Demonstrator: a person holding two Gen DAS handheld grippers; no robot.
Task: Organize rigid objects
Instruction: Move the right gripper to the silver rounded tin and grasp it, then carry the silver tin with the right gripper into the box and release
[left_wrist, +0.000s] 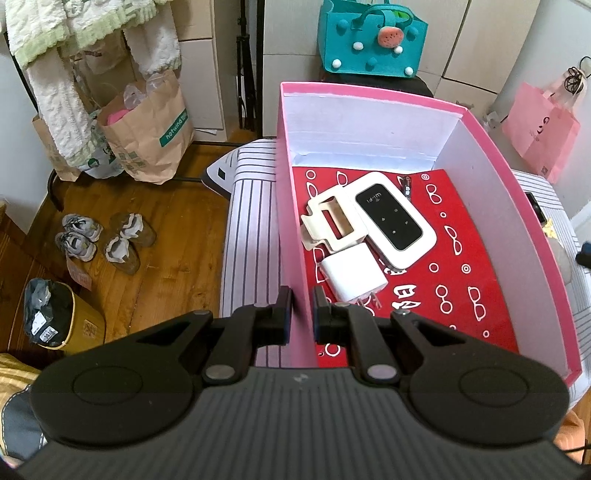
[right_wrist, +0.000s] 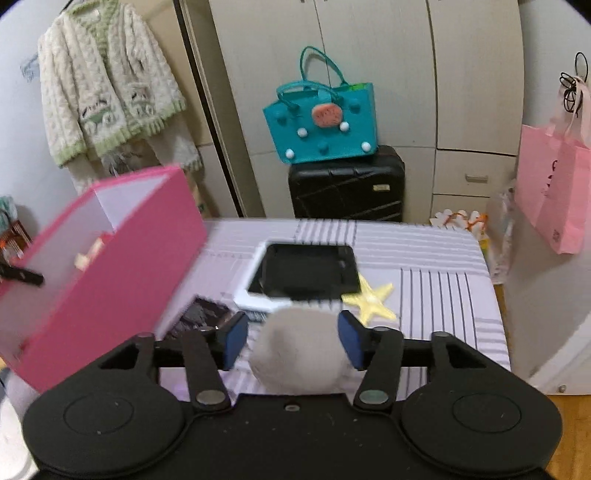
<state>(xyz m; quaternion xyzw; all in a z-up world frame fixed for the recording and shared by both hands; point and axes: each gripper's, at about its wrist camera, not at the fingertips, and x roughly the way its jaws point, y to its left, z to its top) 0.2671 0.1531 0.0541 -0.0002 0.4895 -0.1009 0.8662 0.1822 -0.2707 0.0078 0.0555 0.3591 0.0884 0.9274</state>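
you're pinching the box (left_wrist: 291, 206) wall with the left hand-held gripper (left_wrist: 302, 314), steadying it on the striped desk (right_wrist: 424, 258). router (left_wrist: 391, 218), charger (left_wrist: 352, 275) lying inside. right hand-held gripper (right_wrist: 293, 341) spread around the grey stone (right_wrist: 299, 350), not pressing it.

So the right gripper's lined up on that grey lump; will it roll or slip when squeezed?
The grey lump looks rounded, so a push could roll it. Its matte, slightly fuzzy surface suggests it won't slip much. The right gripper stands open around it, pads apart from it. Blur hides whether it's hard or soft.
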